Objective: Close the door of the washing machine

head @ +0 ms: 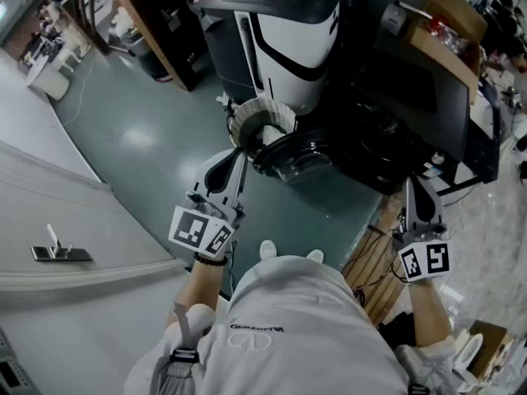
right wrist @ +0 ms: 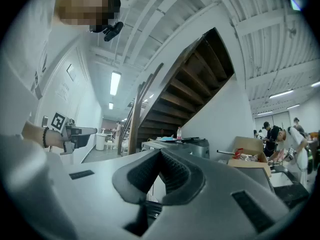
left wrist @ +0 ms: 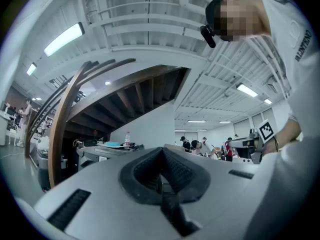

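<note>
Door (head: 295, 156) of the washing machine (head: 290, 49) stands open, swung out from the machine's white-and-black front toward the person, a dark round frame with a glass bowl in its middle; it sits just to the picture's right of a white ribbed ring (head: 262, 118) at the machine's mouth, low above the grey-green floor (head: 156, 138). Only the head view shows the door and the ring. The two gripper views look level across the room instead: each takes in the machine's grey top with a bottle (right wrist: 179, 133) standing on it, a wooden staircase (right wrist: 200, 79) rising behind, and the opposite gripper off to one side. The right gripper view also shows a cardboard box (right wrist: 248, 156) beside the machine. The left hand-held gripper (head: 241, 151) is reached forward on an outstretched forearm, its tip right at the near left edge of the door, though whether it touches cannot be told. In its own view its jaws are pressed together with nothing between them. The right hand-held gripper (head: 410, 189) is held out to the person's right, pointing forward and roughly level, well apart from the door. Its jaws are likewise closed on nothing. The door's flat face runs roughly from the machine toward the person, with its glass bulge turned toward the picture's lower right
</note>
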